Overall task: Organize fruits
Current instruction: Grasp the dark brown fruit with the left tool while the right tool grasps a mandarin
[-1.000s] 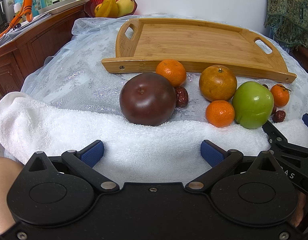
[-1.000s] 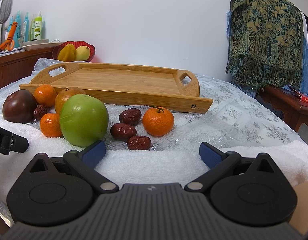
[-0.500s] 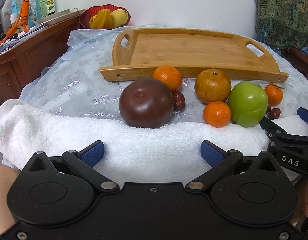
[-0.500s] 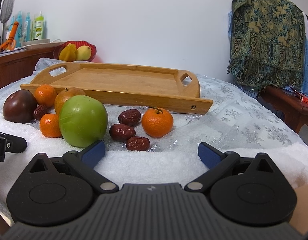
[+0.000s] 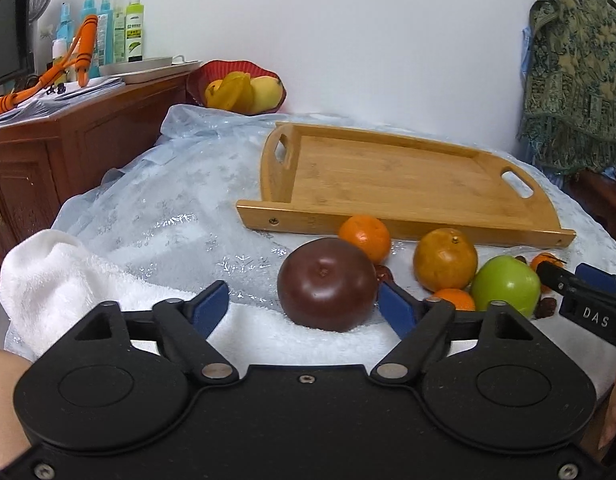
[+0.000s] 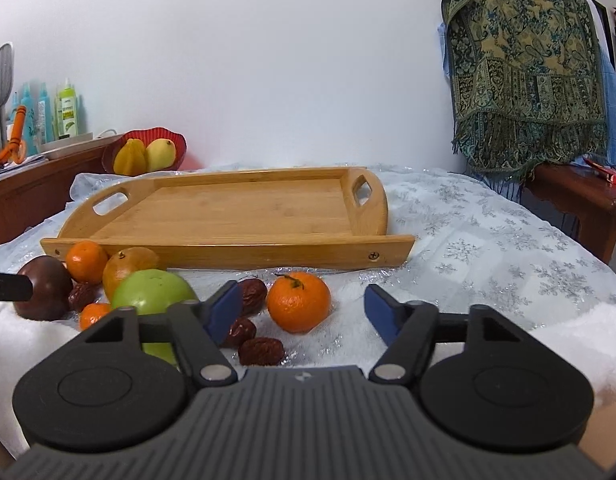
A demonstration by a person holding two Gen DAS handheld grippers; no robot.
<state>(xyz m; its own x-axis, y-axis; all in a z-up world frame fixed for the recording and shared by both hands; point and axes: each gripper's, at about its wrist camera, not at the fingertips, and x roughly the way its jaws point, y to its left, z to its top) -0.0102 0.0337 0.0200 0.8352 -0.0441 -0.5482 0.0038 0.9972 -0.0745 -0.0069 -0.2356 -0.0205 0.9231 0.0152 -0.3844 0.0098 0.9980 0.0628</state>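
Jaws of both tools stand spread and empty, the left gripper (image 5: pixel 304 310) framing the dark purple fruit (image 5: pixel 327 283) on the white towel (image 5: pixel 60 280), the right gripper (image 6: pixel 304 312) before a small mandarin (image 6: pixel 298 302), with green apple (image 6: pixel 152 292) left of that mandarin and bamboo tray (image 6: pixel 236 216) beyond it.

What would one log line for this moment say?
left gripper: open, near dark fruit | right gripper: open, near tangerine | tray: empty

Three mandarins (image 6: pixel 298 301) – four dates (image 6: pixel 262 351) – one tray (image 6: pixel 228 246)
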